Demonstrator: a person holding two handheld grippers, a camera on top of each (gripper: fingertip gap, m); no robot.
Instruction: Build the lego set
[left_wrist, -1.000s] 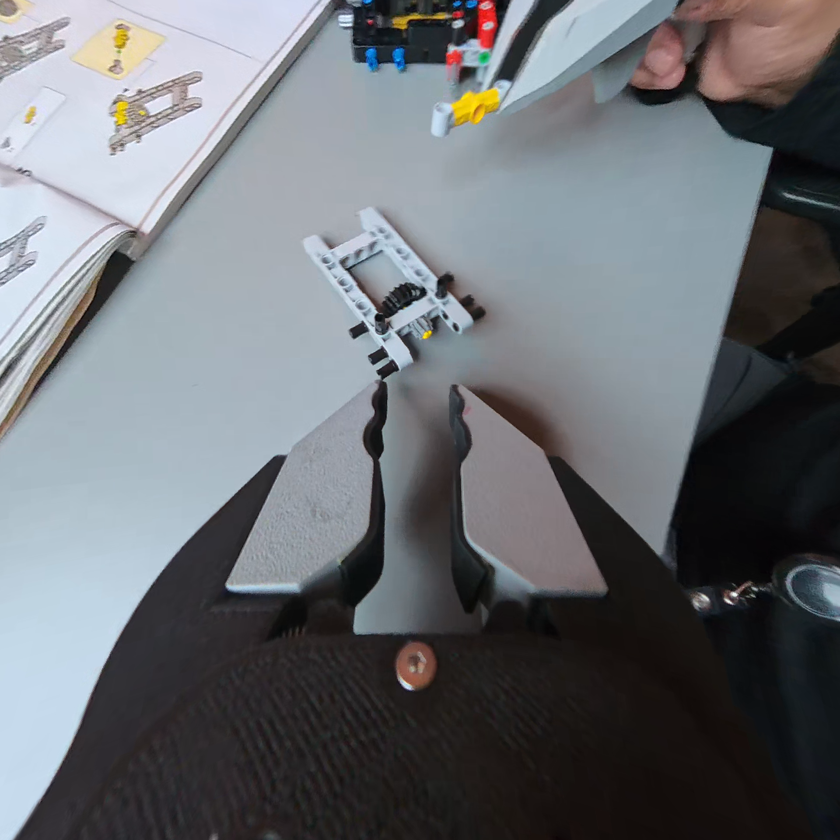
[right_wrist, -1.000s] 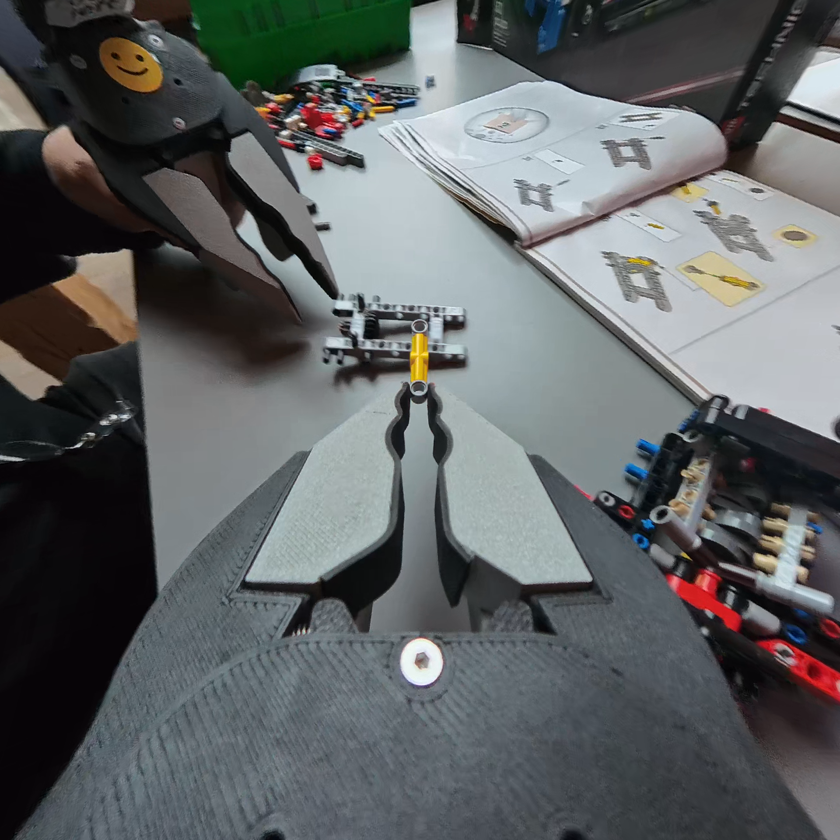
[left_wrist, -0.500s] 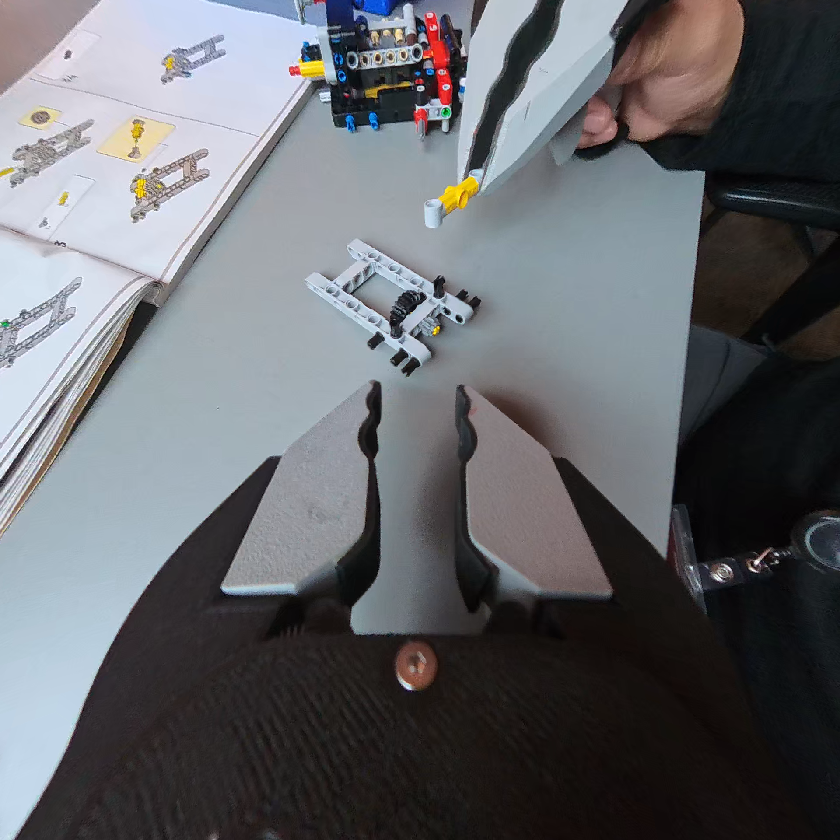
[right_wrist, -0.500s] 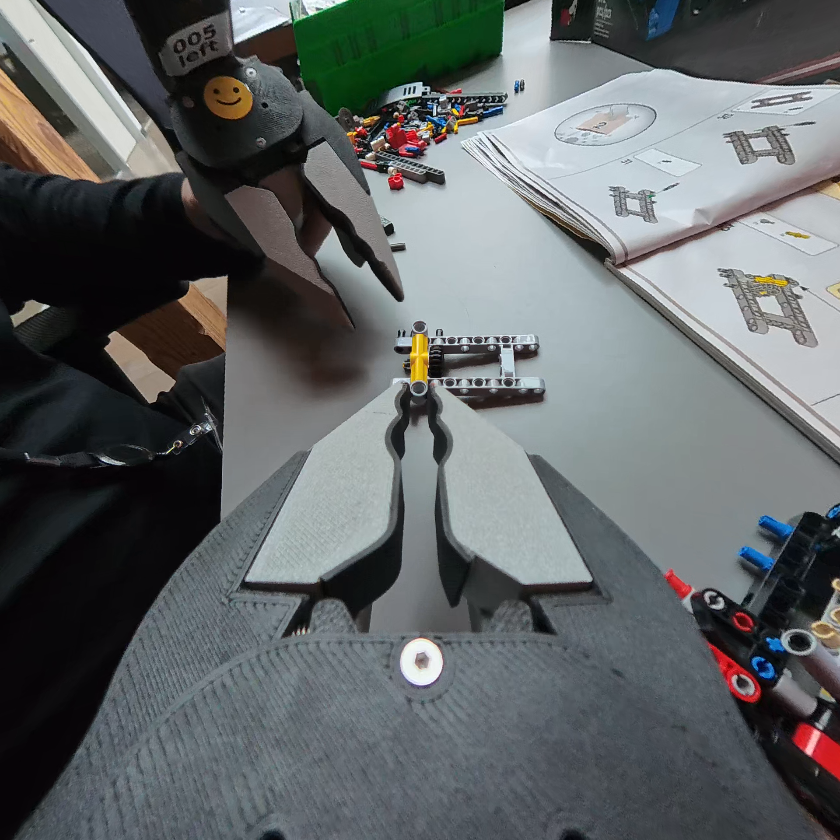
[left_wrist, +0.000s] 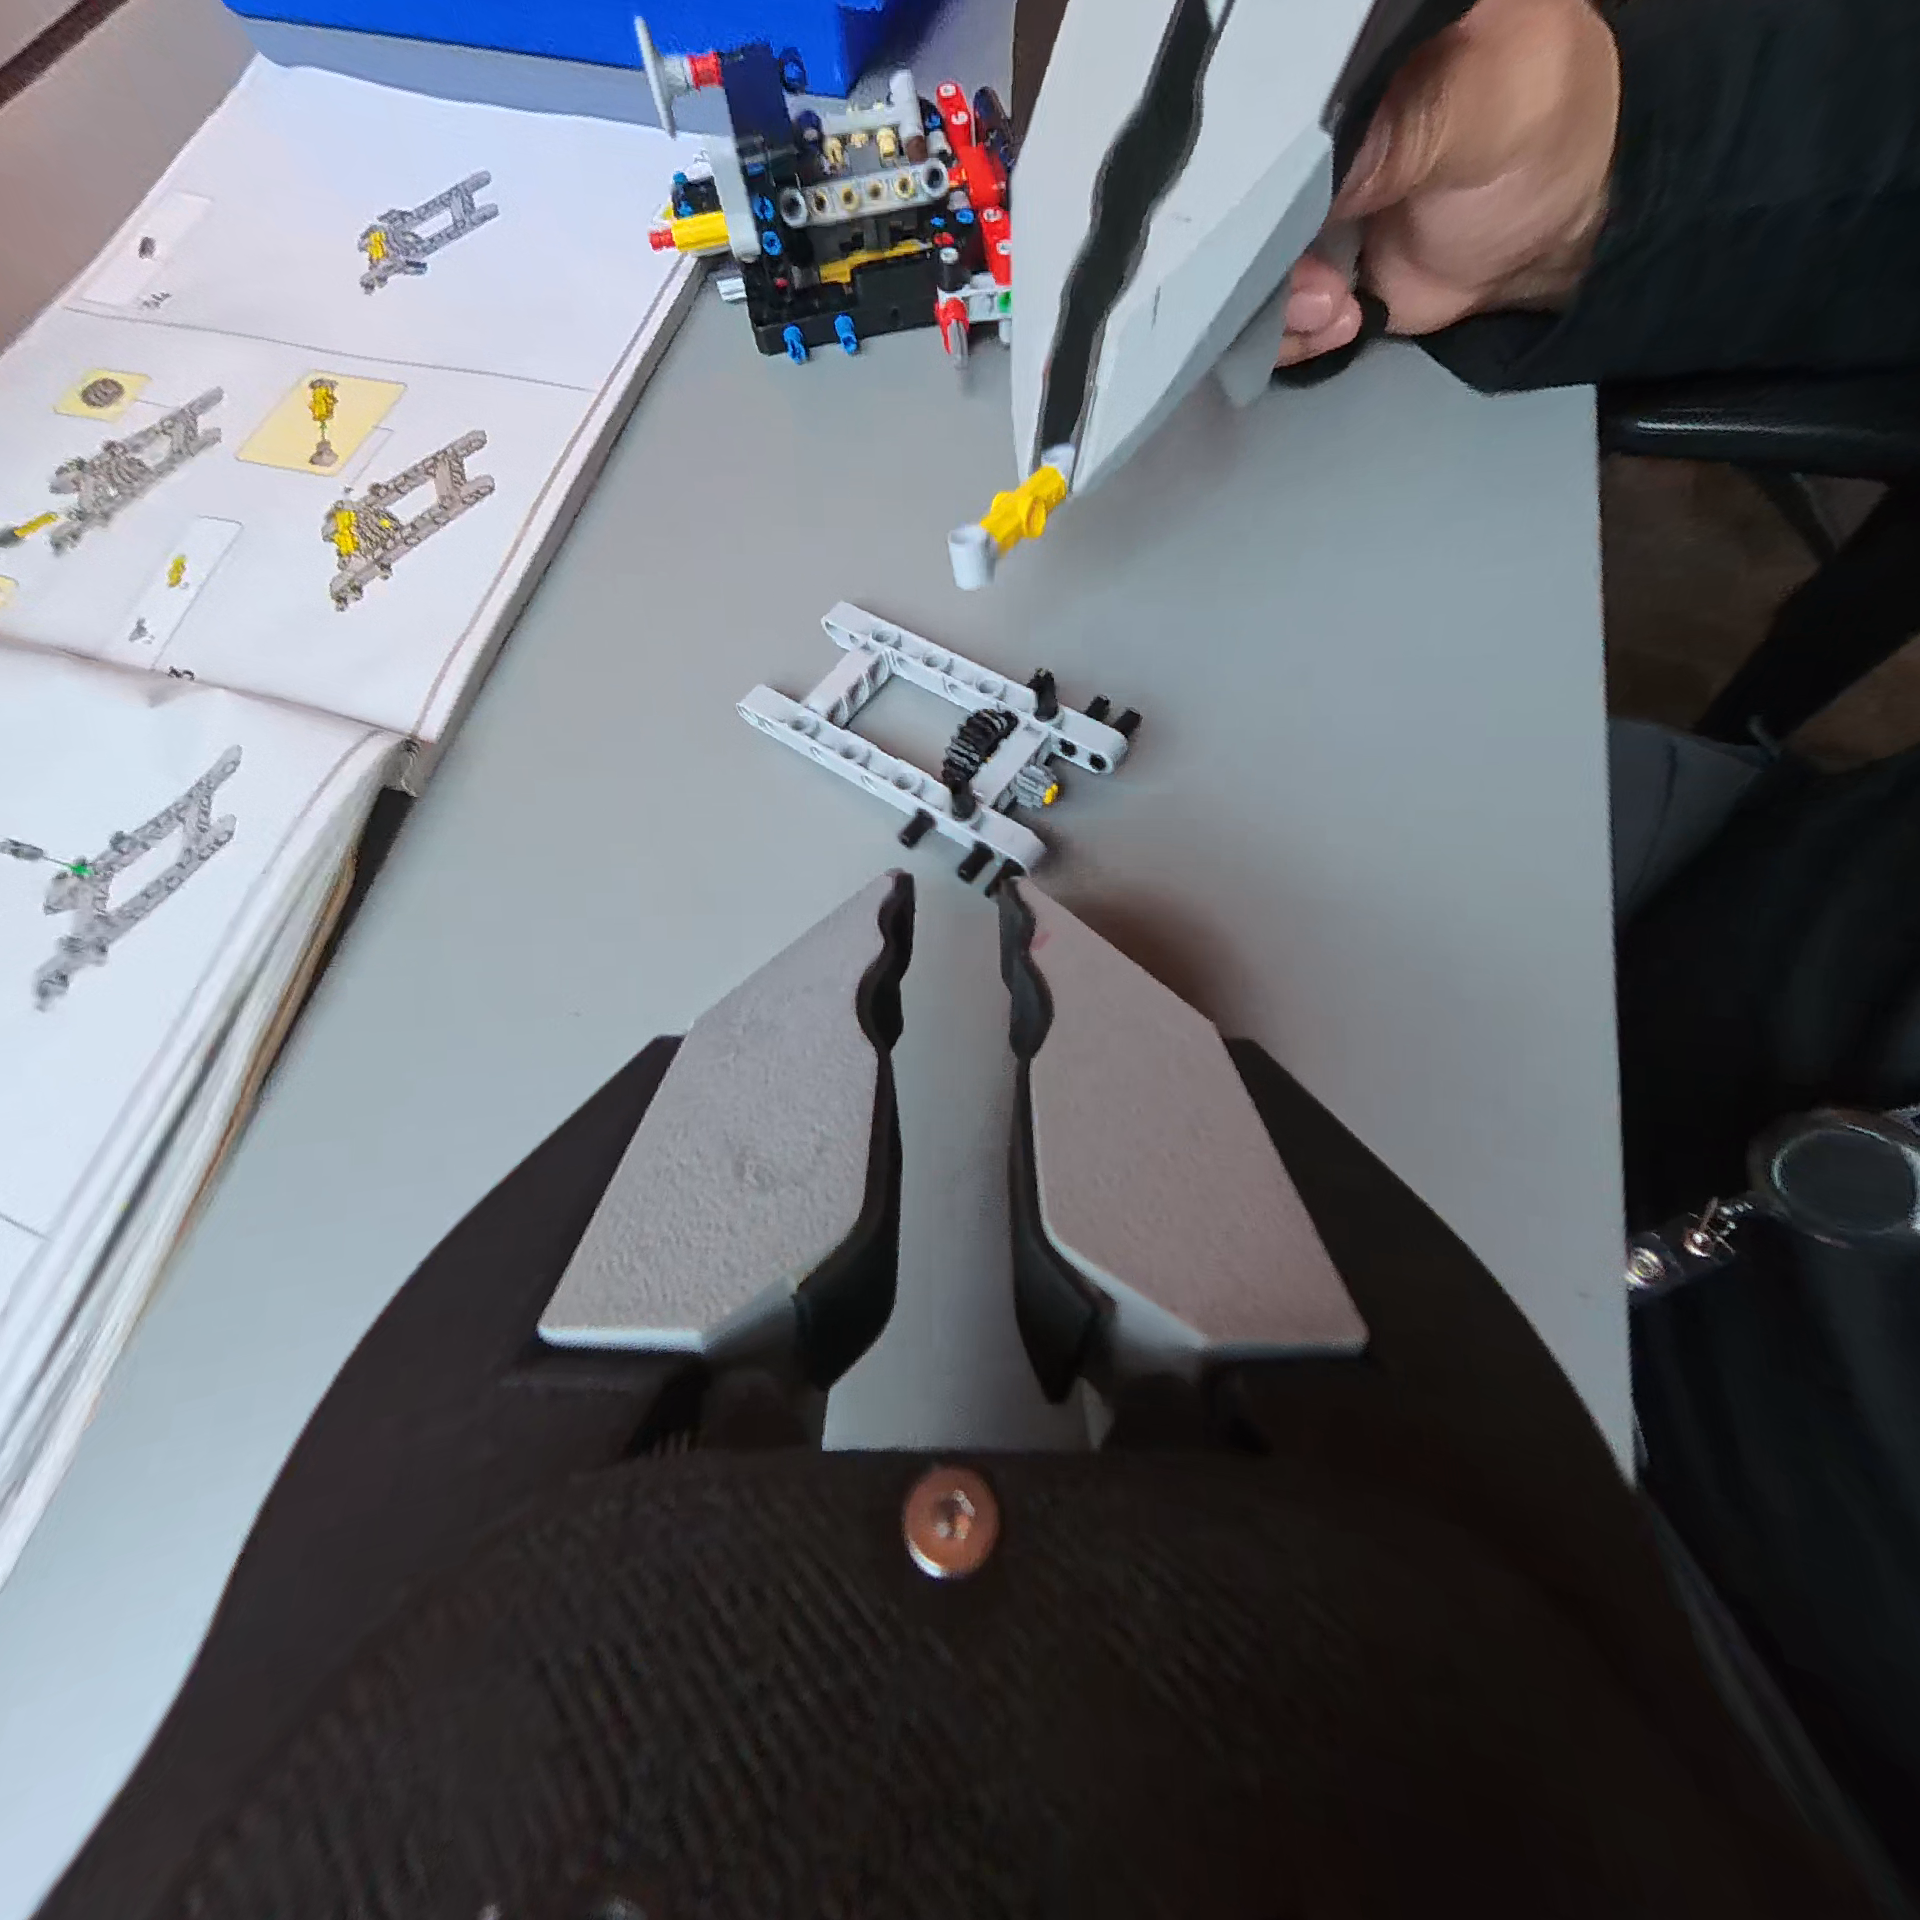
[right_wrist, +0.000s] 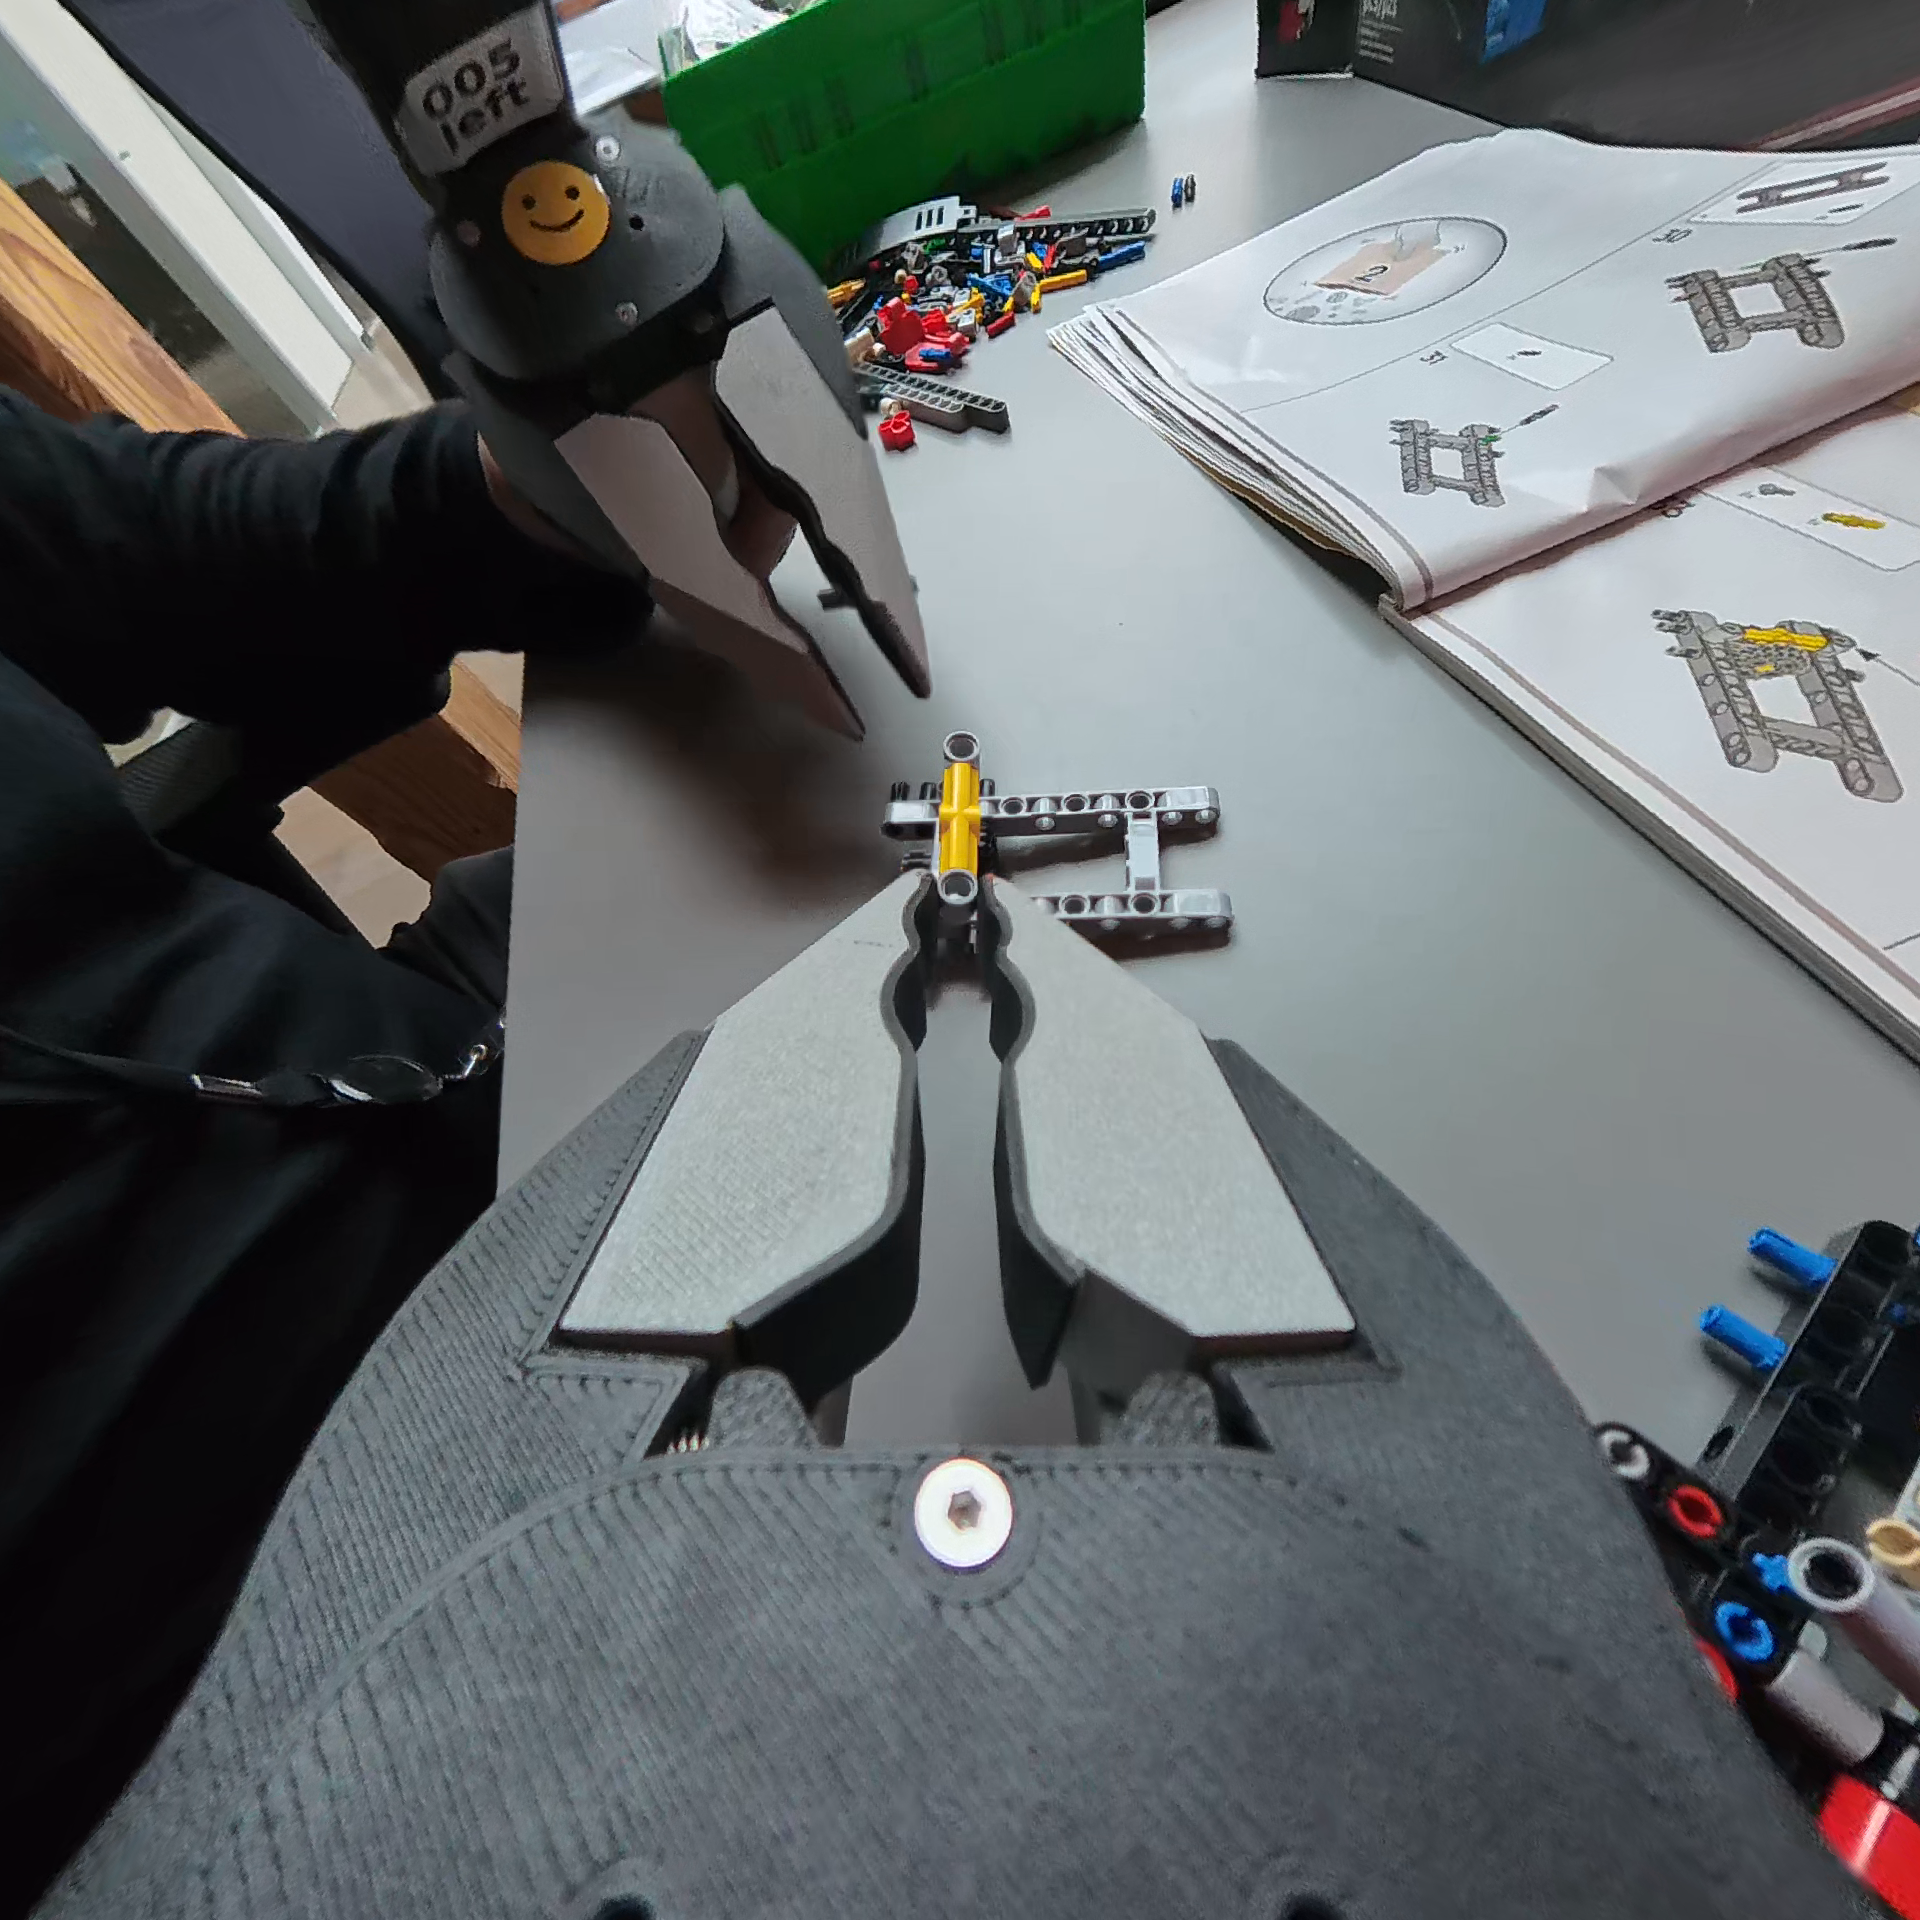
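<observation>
Worktop is a grey surface carrying a small light-grey beam frame, which lies flat near the edge closest to the person. The frame consists of two parallel perforated beams joined by cross pieces, with a black gear between the beams and black pins protruding from one end. Left tool sits just short of the pinned end of the frame, its two fingers set a narrow gap apart with nothing between them; whether a fingertip touches a pin cannot be told. Right tool is closed on a yellow axle piece with grey bushes at both ends, gripping one end so the piece projects forward; in the left wrist view the piece is clear of the frame and above the worktop. An open instruction booklet lies along the worktop edge opposite the person. A partly built black, red and blue assembly stands beside the booklet, in front of a blue box. Loose parts lie scattered before a green bin towards another edge.
</observation>
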